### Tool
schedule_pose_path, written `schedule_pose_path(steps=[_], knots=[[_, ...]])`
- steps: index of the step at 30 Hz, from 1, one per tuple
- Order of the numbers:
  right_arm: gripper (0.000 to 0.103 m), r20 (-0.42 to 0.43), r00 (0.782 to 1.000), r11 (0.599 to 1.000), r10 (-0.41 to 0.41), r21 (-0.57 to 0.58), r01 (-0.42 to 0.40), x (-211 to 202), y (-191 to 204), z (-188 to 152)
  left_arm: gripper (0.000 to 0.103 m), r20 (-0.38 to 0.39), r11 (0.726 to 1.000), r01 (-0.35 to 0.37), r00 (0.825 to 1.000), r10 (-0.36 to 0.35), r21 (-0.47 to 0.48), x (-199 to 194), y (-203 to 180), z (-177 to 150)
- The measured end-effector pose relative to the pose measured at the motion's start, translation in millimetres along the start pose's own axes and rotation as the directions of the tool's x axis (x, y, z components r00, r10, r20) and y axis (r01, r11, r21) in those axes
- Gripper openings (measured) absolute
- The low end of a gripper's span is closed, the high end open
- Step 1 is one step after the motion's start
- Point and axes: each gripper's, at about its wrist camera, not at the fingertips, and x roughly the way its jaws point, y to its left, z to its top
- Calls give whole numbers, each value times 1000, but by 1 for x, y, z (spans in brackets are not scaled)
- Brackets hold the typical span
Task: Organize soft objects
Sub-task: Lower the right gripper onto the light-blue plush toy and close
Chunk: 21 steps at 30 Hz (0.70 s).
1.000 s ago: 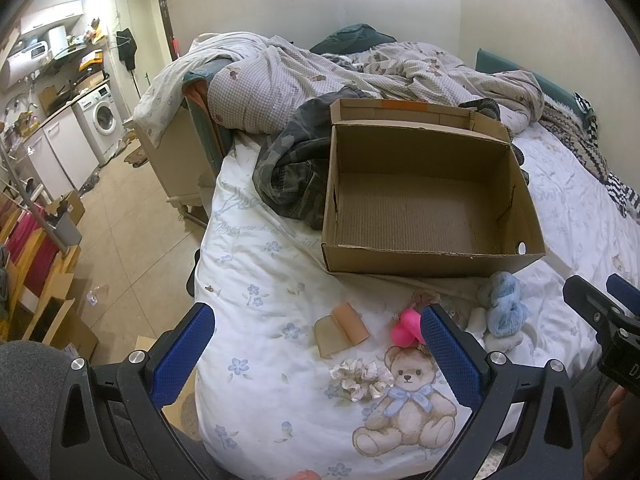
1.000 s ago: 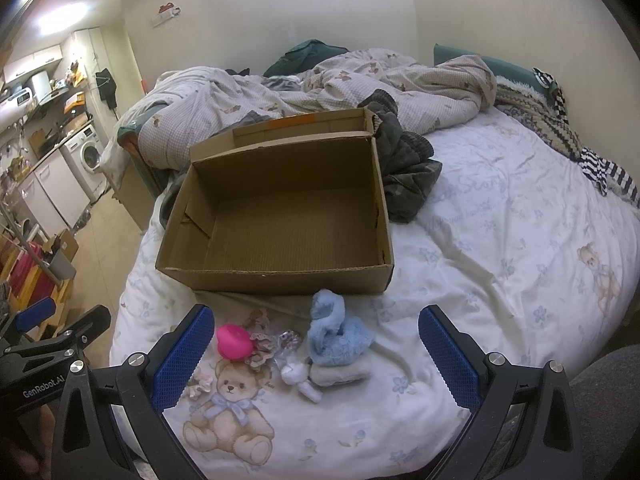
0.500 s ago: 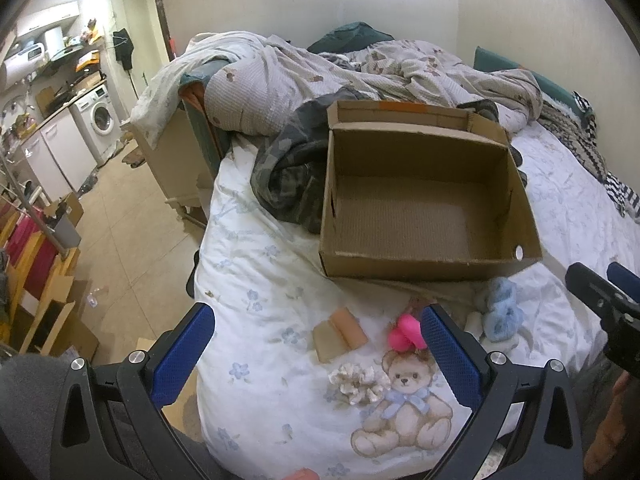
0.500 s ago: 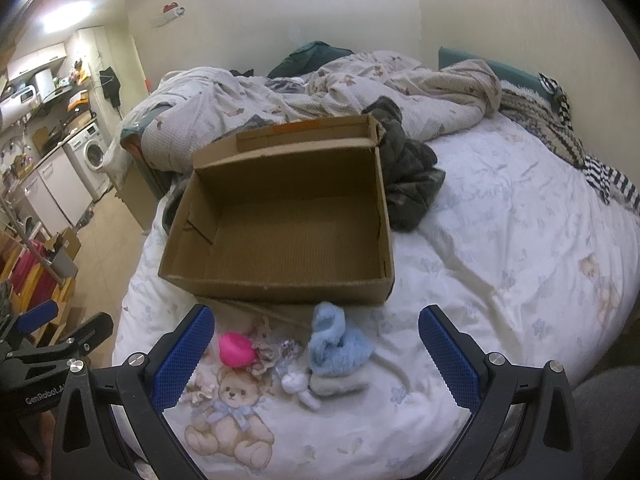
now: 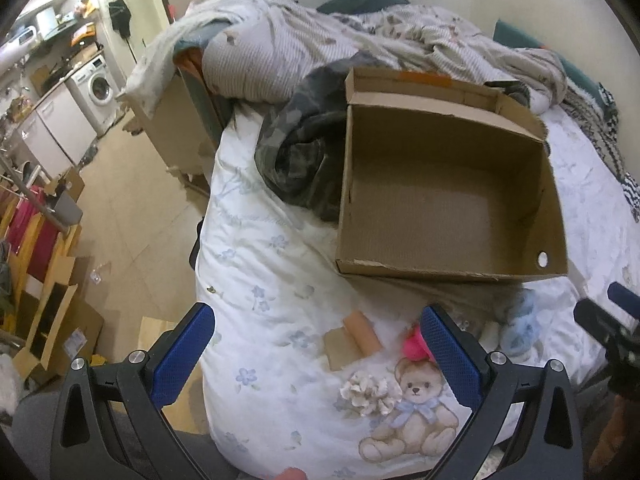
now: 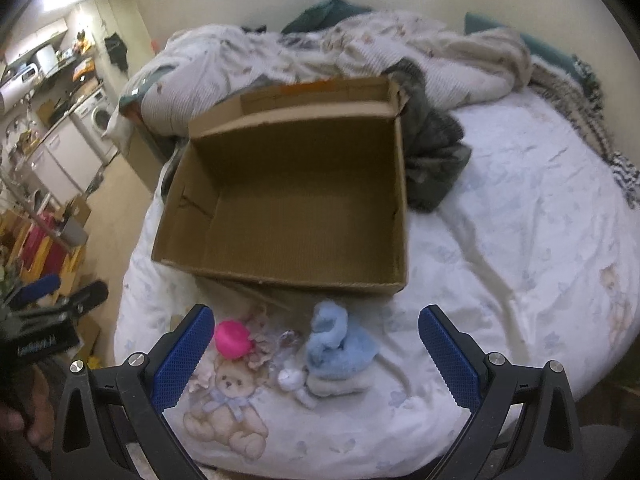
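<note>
Both tongs gape wide above the bed, holding nothing.
Left tongs (image 5: 318, 338) and right tongs (image 6: 316, 338) hover over a pink ball (image 6: 232, 338), blue plush (image 6: 340, 344) and cream scrunchie (image 5: 370, 394) on the bedsheet (image 6: 500, 248), near the cardboard box (image 6: 288, 208).

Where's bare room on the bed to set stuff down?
Bare sheet right of the cardboard box, past the dark blanket. The box floor is bare too. Crowded in front of it: pink toy, blue plush.
</note>
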Motion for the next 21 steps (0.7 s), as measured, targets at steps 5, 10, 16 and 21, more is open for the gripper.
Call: schedule_pose_path(steps=[5, 10, 16, 21], knots=[[103, -56, 998, 1000, 6, -9, -7, 20, -2, 4, 103, -46, 1000, 16, 999, -18, -26, 19, 7, 13], [103, -90, 996, 999, 28, 43, -24, 37, -12, 2, 103, -114, 997, 26, 993, -34, -71, 49, 19, 16], [103, -154, 987, 991, 47, 128, -27, 58, -29, -5, 85, -209, 990, 44, 975, -73, -136, 87, 34, 9], [103, -191, 980, 987, 48, 157, -18, 70, -34, -10, 70, -342, 986, 78, 931, -124, -145, 127, 25, -10]])
